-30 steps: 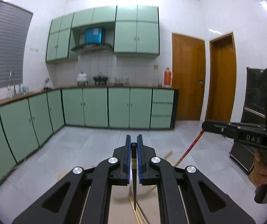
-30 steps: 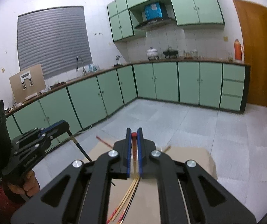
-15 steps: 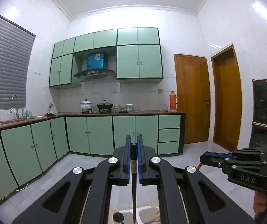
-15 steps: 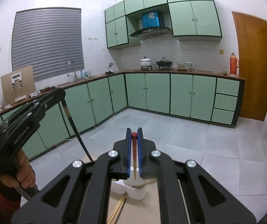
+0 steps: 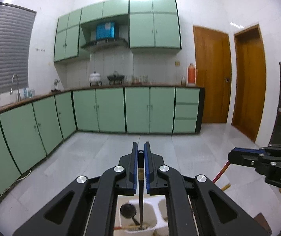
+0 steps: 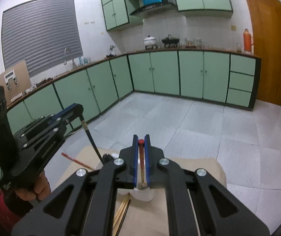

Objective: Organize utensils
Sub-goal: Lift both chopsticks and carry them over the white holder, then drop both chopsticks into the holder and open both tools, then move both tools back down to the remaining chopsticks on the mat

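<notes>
Over the white utensil holder [image 5: 161,219], the left hand-held gripper [image 5: 140,169] is clamped on a black chopstick [image 5: 140,196] near its upper end. That stick's long axis runs close to vertical: its blunt top sits between the blue pads, and its thin end points down into the holder's left compartment, where a dark ladle-like utensil [image 5: 128,211] and some pale sticks already rest. Whether the tip touches the bottom cannot be told.

The right hand-held gripper [image 6: 141,161] is closed on a red-topped chopstick [image 6: 141,165], also held near its upper end. Its axis is likewise steep, red cap up, the wooden end pointing down toward the same white holder [image 6: 140,195], which stands on the cardboard-covered tabletop [image 6: 199,169]. From the left wrist view this stick [image 5: 222,172] slants slightly, its lower end leaning toward the holder's right side and not clearly inside yet.

Judging progress: the job looks partly done. A few utensils are in the holder, the black chopstick is all but delivered and needs only releasing, and the red one still has to be lowered in. More remains on the tabletop: a red chopstick [image 6: 75,160] lying loose to the left, and a bundle of pale chopsticks [image 6: 123,208] lying flat in front of the holder.
</notes>
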A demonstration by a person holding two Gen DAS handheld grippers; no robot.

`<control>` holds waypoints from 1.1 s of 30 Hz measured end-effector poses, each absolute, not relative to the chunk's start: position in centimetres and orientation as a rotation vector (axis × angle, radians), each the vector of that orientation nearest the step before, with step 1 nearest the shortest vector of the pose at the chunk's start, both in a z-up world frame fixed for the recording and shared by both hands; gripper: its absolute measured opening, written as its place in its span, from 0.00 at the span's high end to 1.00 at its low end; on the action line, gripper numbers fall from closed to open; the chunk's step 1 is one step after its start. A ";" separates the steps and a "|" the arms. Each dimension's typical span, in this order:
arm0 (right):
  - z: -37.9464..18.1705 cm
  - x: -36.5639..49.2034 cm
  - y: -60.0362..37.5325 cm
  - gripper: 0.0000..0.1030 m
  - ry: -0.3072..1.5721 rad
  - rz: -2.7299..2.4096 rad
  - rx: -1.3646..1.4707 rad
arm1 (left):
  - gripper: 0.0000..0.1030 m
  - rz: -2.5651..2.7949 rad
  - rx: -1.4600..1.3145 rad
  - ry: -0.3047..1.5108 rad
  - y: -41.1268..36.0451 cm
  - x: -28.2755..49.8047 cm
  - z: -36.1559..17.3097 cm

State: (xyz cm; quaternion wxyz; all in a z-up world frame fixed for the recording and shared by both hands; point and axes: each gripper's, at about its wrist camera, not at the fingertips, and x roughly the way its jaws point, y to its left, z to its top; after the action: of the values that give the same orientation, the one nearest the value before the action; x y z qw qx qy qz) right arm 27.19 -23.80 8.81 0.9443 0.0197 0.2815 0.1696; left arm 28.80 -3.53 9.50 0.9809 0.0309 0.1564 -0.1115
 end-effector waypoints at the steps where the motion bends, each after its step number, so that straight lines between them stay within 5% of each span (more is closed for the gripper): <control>1: 8.5 27.1 -23.7 0.93 0.577 0.346 0.037 | 0.94 -0.227 0.064 0.335 -3.4 29.0 9.0; 3: 8.1 26.9 -23.5 0.92 0.576 0.343 0.037 | 0.92 -0.232 0.066 0.354 -3.2 29.0 8.5; 7: 8.4 25.9 -23.5 0.76 0.549 0.318 0.039 | 0.67 -0.235 0.066 0.351 -2.8 27.9 8.5; 21: 4.8 14.6 -25.8 0.24 0.417 0.238 0.033 | 0.39 -0.269 0.009 0.368 -0.6 18.2 6.5; 33: -4.8 6.9 -23.4 0.21 0.516 0.212 0.047 | 0.34 -0.220 0.035 0.523 0.4 11.2 -3.3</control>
State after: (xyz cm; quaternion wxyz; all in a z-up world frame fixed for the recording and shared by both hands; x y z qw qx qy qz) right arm 6.91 -23.44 -4.79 0.9611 0.0234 0.2548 0.1045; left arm 11.22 0.38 -3.34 0.9599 0.0171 0.2578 -0.1086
